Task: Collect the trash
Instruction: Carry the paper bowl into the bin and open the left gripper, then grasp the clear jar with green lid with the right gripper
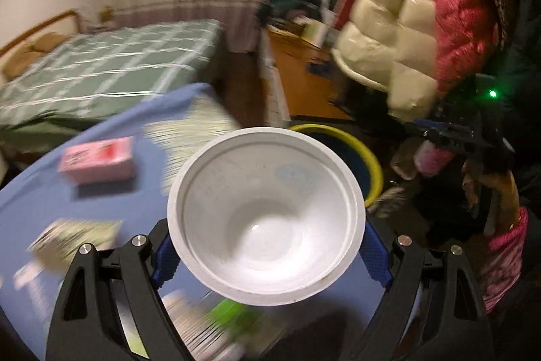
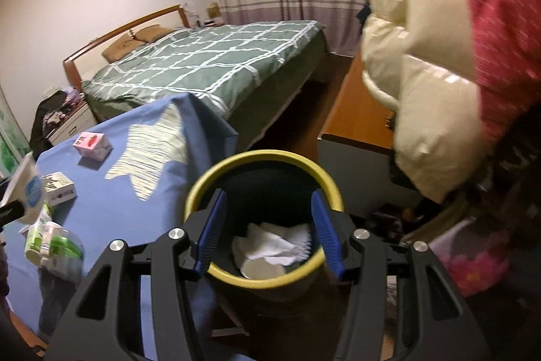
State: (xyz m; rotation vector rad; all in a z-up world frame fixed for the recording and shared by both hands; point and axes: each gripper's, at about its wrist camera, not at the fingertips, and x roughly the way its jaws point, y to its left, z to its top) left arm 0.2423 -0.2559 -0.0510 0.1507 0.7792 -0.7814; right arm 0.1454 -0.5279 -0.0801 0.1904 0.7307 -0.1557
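The left gripper [image 1: 267, 254] grasps a white disposable bowl [image 1: 265, 219] by its sides, mouth toward the camera, above the blue tablecloth [image 1: 40, 202]. The right gripper [image 2: 267, 234] is released — its blue fingers [image 2: 213, 232] stand apart and empty over the yellow-rimmed trash bin [image 2: 262, 158], which contains crumpled white paper [image 2: 274, 244]. A pink carton [image 2: 92, 145] lies on the cloth.

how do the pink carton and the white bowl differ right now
The pink carton is a small boxy pack lying on the blue tablecloth; the white bowl is round, open and empty. The carton is untouched, while the bowl is clamped between the left gripper pads, off the cloth. Both remain outside the yellow-rimmed bin.
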